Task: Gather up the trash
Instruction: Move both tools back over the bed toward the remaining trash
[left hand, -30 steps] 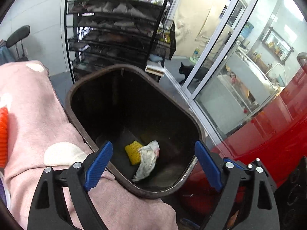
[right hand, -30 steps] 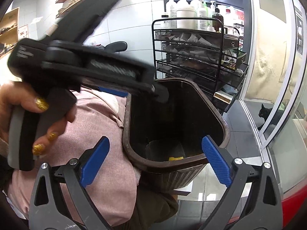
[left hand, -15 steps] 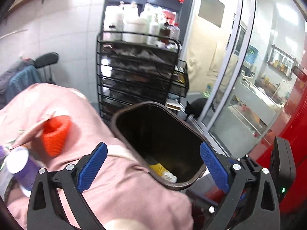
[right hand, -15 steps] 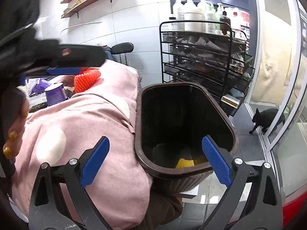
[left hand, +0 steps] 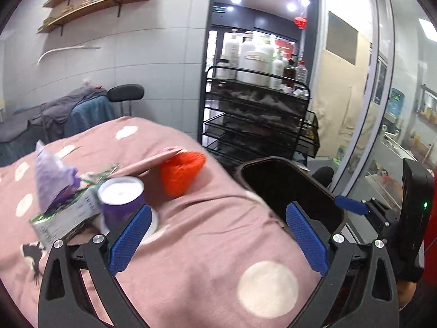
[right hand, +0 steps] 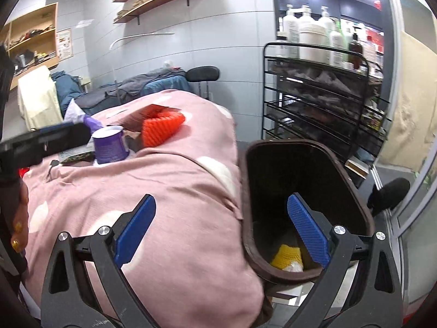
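Note:
My left gripper is open and empty above a pink dotted blanket. Past its left fingertip stand a purple cup and a tissue box with a crumpled purple wrapper. An orange ribbed foam piece lies further back. The brown bin stands to the right. My right gripper is open and empty, straddling the bin's near rim. Inside the bin lie a yellow foam piece and a white scrap. The cup and orange piece show far left.
A black wire trolley loaded with bottles stands behind the bin. Glass partitions run along the right. A dark animal sits on the floor by the glass. A black chair and covered furniture stand at the back.
The left view swung away from over the bin, leftward and up, to the items on the blanket. A white scrap and yellow piece stay in the bin. The right view shifted slightly.

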Demonstrator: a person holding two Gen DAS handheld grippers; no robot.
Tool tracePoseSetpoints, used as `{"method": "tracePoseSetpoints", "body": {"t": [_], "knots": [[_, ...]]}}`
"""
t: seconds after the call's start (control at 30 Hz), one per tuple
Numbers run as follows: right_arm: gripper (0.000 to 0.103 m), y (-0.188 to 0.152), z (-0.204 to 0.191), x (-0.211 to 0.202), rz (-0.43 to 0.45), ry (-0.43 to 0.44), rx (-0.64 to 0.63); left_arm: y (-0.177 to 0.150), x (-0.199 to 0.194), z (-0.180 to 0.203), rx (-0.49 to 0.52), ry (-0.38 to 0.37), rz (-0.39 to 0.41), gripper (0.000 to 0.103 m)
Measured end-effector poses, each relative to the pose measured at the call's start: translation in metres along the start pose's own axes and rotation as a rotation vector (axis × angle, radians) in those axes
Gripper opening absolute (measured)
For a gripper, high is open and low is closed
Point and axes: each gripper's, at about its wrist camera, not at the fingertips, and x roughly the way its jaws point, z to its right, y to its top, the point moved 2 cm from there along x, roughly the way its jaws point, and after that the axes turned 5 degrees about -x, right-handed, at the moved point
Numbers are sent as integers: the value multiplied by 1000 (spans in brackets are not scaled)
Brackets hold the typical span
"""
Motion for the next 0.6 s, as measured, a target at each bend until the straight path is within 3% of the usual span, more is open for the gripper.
{"method": "tracePoseSetpoints", "body": {"t": [0.3,0.6], "knots": [[96,27,-44,18,-3,91,-83,-18,-23,-61,-71,136,-10,98],[96,55,-73,47,-27,180,-92,-6,-28,-120,-122,254,-6,98]]}}
